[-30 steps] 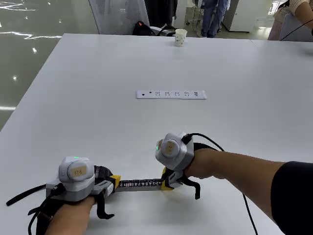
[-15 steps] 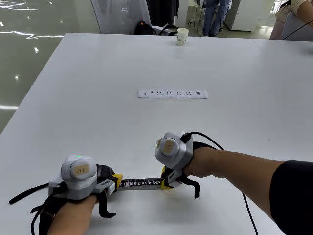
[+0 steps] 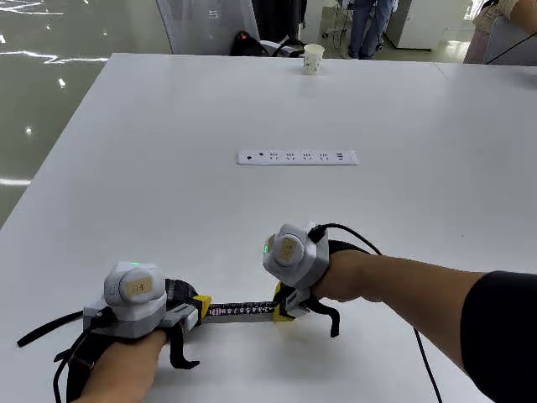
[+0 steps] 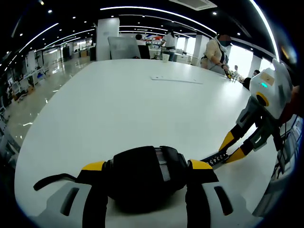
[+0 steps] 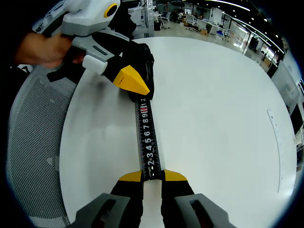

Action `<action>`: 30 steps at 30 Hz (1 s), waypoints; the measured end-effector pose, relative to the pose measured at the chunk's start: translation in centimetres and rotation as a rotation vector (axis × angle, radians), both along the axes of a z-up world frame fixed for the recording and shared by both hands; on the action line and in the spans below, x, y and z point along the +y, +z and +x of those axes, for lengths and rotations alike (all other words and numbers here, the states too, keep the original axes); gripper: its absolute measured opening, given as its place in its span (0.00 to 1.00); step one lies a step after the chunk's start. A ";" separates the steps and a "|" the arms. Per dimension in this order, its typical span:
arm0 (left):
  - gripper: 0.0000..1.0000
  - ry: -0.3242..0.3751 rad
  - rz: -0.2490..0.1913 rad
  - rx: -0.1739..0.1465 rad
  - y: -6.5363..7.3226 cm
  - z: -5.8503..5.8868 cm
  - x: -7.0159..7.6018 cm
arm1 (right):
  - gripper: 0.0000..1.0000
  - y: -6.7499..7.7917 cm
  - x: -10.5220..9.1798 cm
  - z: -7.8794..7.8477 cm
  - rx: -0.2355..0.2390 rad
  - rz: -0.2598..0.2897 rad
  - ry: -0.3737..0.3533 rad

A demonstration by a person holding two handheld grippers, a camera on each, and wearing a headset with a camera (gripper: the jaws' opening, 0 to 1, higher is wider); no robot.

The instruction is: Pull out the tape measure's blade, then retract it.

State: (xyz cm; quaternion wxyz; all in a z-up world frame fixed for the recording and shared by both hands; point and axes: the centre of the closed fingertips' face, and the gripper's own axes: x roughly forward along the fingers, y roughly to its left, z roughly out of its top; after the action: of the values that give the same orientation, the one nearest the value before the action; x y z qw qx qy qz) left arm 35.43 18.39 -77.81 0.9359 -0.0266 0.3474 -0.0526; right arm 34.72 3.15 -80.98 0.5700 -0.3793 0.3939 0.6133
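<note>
Fingertips (image 5: 130,176) of the right gripper (image 5: 152,179) pinch the end of the blade (image 5: 146,137) at lower centre. The left gripper (image 4: 147,167) is clamped around the tape measure case (image 4: 142,178). Against 1 s earlier, the exposed blade at lower centre of the head view is slightly shorter and the grippers are closer. Retraction appears under way, with the scale reading to about 12.

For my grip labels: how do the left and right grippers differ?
The left gripper is shut on the black case, the right gripper on the end of the blade. The left gripper's jaws stand wide apart, the right gripper's nearly together. Both have yellow jaw tips.
</note>
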 end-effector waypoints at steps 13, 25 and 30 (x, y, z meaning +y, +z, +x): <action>0.62 0.000 -0.002 0.002 0.0 0.0 0.0 | 0.10 0.0 0.5 0.0 -0.006 0.005 -0.002; 0.62 0.000 -0.008 0.004 0.0 0.0 0.0 | 0.10 0.1 1.0 -0.1 -0.004 0.013 -0.005; 0.62 -0.001 -0.009 0.005 0.0 -0.1 0.0 | 0.10 0.1 1.2 -0.2 -0.004 0.016 -0.008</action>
State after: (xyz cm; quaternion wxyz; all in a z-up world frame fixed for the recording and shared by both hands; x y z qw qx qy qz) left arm 35.38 18.43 -77.83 0.9349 -0.0306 0.3495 -0.0546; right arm 34.56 4.39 -80.91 0.5761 -0.3747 0.3893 0.6133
